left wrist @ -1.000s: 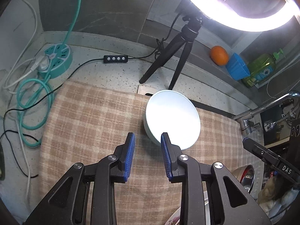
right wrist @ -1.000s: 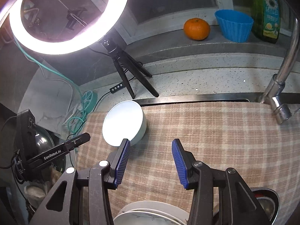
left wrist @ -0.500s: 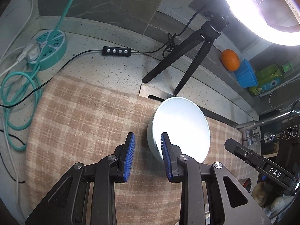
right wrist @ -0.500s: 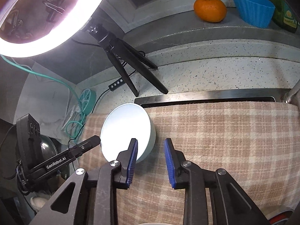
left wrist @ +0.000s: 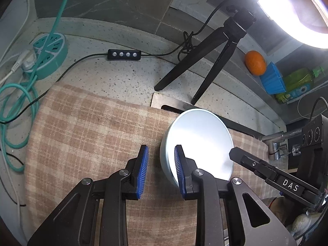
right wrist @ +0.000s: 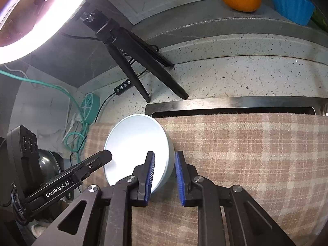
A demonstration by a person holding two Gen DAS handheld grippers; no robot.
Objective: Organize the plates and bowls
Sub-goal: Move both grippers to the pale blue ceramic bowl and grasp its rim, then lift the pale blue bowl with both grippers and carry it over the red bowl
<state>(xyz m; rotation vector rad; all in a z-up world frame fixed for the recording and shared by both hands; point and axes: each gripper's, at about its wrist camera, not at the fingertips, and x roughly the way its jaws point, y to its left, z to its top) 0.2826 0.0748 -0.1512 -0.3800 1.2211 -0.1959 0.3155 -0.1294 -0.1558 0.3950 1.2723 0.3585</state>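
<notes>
**Both grippers straddle bowl rim, closing in**

Pale bowl (left wrist: pixel 197 143) sits on the checked cloth (left wrist: pixel 86 127) near its far edge, by the sink's steel rim (right wrist: pixel 231 103). Left gripper (left wrist: pixel 160 171): fingers have just been closing, bowl's wall between them w/ a gap left; whether the inner pad touches – can't tell. Right gripper (right wrist: pixel 165 177) likewise: fingers just been closing, opposite wall between them, not visibly clamped. Bowl's near edge is hidden behind the fingers. Cloth left and right of bowl lies bare. Tripod (left wrist: pixel 207 61) legs stand on the tabletop (left wrist: pixel 123 75) beyond; ring light (right wrist: pixel 30 20) cut off by frame
</notes>
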